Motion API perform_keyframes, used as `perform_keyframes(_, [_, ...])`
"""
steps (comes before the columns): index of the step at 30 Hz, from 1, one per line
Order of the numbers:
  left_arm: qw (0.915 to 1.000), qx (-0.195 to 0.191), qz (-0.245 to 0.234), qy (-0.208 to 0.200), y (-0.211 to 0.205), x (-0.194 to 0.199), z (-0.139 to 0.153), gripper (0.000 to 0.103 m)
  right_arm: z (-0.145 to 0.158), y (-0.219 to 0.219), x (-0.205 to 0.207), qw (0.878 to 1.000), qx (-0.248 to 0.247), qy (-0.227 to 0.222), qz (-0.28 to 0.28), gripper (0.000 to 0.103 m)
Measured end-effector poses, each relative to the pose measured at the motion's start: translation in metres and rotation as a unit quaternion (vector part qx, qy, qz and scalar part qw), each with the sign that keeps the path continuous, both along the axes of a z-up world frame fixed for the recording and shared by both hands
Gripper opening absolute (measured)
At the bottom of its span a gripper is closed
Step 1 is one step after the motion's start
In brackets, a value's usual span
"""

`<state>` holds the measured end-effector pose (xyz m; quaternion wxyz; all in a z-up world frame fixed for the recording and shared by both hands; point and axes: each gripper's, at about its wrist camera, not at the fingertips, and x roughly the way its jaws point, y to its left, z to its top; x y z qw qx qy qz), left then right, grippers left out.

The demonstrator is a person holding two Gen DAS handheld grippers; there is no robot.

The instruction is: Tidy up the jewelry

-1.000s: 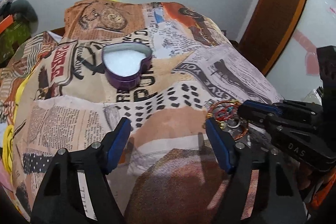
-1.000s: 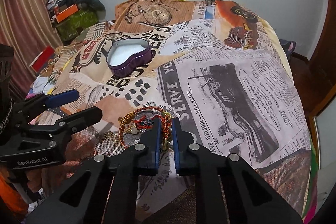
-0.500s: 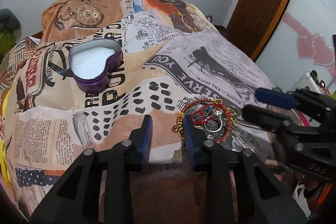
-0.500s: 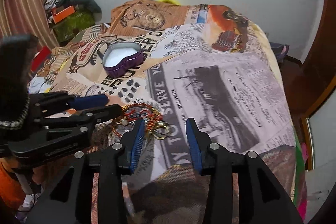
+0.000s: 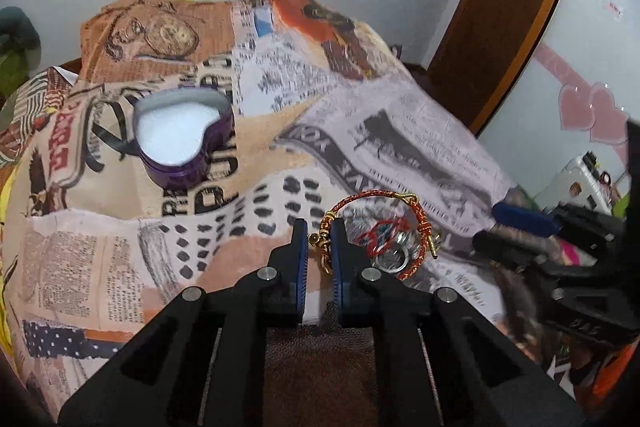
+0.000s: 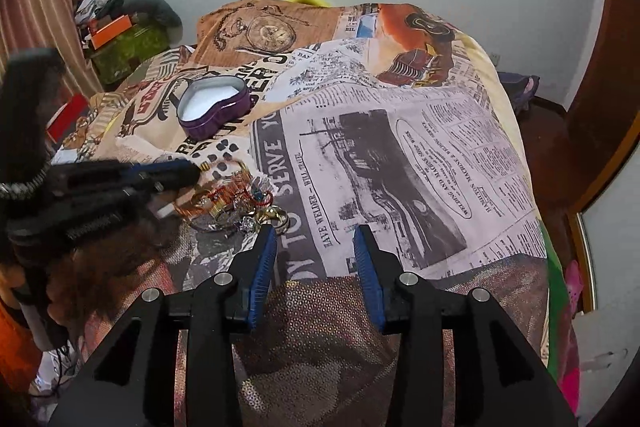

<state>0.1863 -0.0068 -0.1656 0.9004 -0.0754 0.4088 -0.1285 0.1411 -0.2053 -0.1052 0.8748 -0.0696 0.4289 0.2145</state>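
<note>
Now the left tool [image 5: 319, 241] is pinching the gold clasp end of the red-and-gold bracelet [image 5: 378, 223], its jaws having just been closing on it, over the bed [image 6: 400, 155]. The right tool [image 6: 315, 241] is standing apart, nothing between its pads, beside the jewelry pile [image 6: 236, 203]; the purple heart-shaped tin [image 5: 182, 143] is sitting farther up the bed.

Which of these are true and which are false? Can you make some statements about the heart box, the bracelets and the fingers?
1. The heart-shaped tin is open, with white lining. True.
2. The jewelry pile lies inside the tin. False: it lies on the bedspread, apart from the tin.
3. The left gripper has just been closing, and its fingers pinch the gold end of the red-and-gold bracelet. True.
4. The right gripper holds a ring. False: it is open with nothing between its fingers.
</note>
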Motion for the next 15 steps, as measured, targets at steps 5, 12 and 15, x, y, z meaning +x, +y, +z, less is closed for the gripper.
perform_keyframes(5, [0.9998,-0.001,0.009,-0.02,0.009,-0.009,0.014,0.009,-0.002,0.003,0.002,1.0,0.006,0.011,0.012,0.037])
perform_keyframes(12, [0.9997,-0.002,0.02,-0.012,0.023,-0.017,0.006,0.009,-0.011,0.018,0.011,0.999,0.009,0.026,0.035,0.037])
perform_keyframes(15, [0.9997,-0.003,0.024,-0.007,0.026,-0.018,0.001,0.009,-0.016,0.024,0.015,0.999,-0.001,0.031,0.041,0.037])
